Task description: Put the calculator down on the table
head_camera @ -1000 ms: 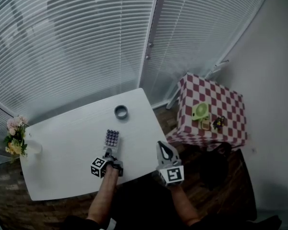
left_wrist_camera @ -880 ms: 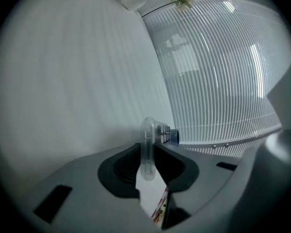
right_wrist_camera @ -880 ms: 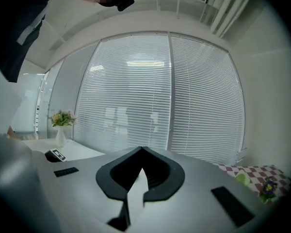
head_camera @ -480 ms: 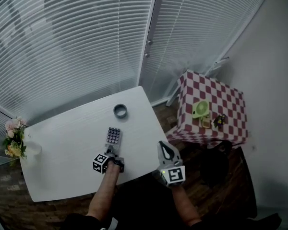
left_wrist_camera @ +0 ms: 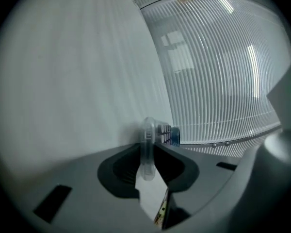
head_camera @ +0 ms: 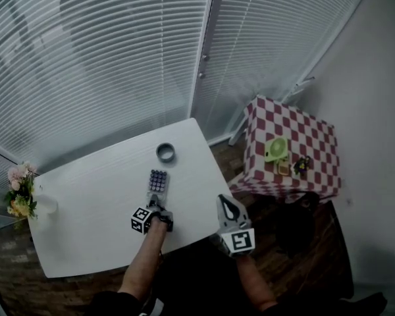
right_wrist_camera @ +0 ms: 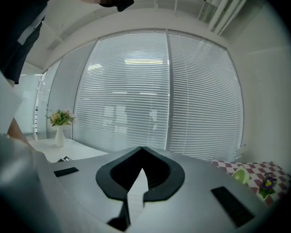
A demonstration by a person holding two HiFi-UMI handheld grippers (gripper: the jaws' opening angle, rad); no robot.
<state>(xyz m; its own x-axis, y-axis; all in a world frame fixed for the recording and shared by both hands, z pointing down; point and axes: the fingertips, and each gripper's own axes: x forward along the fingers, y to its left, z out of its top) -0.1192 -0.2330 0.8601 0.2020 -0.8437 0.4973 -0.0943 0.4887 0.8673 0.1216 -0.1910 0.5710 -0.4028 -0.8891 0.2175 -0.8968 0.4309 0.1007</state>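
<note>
The calculator (head_camera: 157,182), small, in a clear case with dark keys, hangs low over the white table (head_camera: 85,203), and my left gripper (head_camera: 154,203) is shut on its near end. In the left gripper view the calculator (left_wrist_camera: 148,147) shows edge-on between the jaws, its keys facing right. Whether its far end touches the table I cannot tell. My right gripper (head_camera: 225,207) is shut and holds nothing, just off the table's right front corner. In the right gripper view the gripper (right_wrist_camera: 142,168) points at the window blinds.
A grey tape roll (head_camera: 166,153) lies on the table beyond the calculator. A vase of flowers (head_camera: 21,196) stands at the table's left end. To the right stands a red-checked table (head_camera: 296,143) with a green fan (head_camera: 275,152) and a small plant (head_camera: 300,166).
My left gripper has carried the calculator a little farther from me toward the tape roll, and lower. The right gripper has stayed put.
</note>
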